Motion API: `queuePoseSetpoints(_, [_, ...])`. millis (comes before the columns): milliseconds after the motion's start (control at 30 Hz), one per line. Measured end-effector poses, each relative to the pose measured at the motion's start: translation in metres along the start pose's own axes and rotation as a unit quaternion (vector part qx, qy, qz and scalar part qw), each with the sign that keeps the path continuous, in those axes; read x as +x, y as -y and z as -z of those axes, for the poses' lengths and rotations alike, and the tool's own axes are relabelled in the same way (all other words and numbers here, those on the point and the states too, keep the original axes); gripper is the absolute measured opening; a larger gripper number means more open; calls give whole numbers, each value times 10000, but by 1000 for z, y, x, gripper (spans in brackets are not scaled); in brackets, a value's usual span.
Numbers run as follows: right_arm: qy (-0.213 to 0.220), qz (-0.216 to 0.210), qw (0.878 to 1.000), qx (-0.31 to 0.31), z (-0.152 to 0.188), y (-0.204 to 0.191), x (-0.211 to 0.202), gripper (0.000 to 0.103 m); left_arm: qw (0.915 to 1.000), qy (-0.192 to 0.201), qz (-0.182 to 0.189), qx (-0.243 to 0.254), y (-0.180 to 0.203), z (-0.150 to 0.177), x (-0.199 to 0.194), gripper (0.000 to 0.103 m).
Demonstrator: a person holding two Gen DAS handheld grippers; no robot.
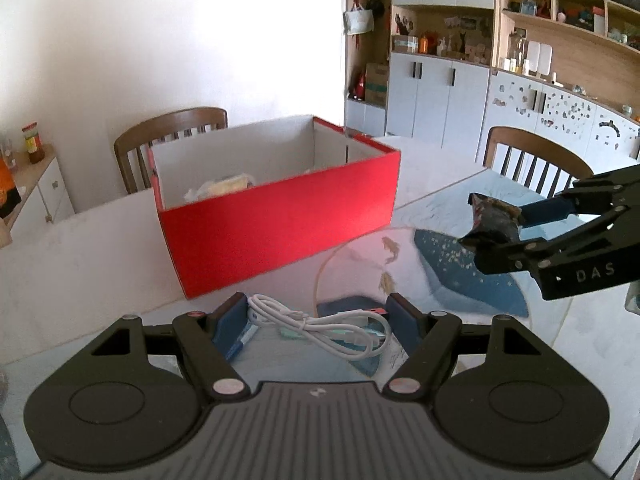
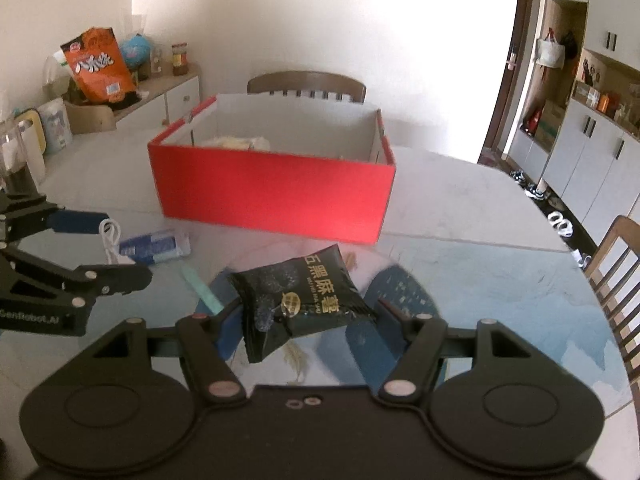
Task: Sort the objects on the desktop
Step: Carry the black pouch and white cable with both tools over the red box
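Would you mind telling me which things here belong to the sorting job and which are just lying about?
Job: red box; white cable in left gripper; black snack packet in right gripper; blue-white packet; mint-green strip.
Lying about: orange bag and jar on sideboard; chair; shoes.

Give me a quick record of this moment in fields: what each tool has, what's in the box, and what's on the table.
left tool: closed on a bundled white cable together with a blue and white packet
right tool: closed on a black snack packet, lifted off the table
red box: open, white inside, pale wrapped items at the bottom
table: light top with a glass sheet over a blue pattern
other item: light green stick lying on the glass
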State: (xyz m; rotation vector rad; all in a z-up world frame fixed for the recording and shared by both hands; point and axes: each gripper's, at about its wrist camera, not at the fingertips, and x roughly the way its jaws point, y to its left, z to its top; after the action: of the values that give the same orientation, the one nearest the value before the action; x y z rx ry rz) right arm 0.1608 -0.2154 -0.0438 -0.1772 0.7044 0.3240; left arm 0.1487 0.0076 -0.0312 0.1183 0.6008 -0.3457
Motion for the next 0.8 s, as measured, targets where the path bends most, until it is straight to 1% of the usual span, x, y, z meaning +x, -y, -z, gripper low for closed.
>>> queuePoseSetpoints(233, [215,-5,9997,-73,-17,2,-12,68,9999,163,-13,-13,1,-20,-14,76])
queuePoseSetpoints(400, [328,-134,9994,-48,-30,4,-20,68,9997,241,-83,-47,-1,-35,-21,76])
queuePoseSetpoints(567, [495,-177,9986,-47,-46,7,-29,68,9994,335,-105,-29,-1,-51,-27,76])
queuePoseSetpoints(800, [707,-188,9972,-135,-68,9,-34,68,9981,600,-112,51,-1,-77,-34,76])
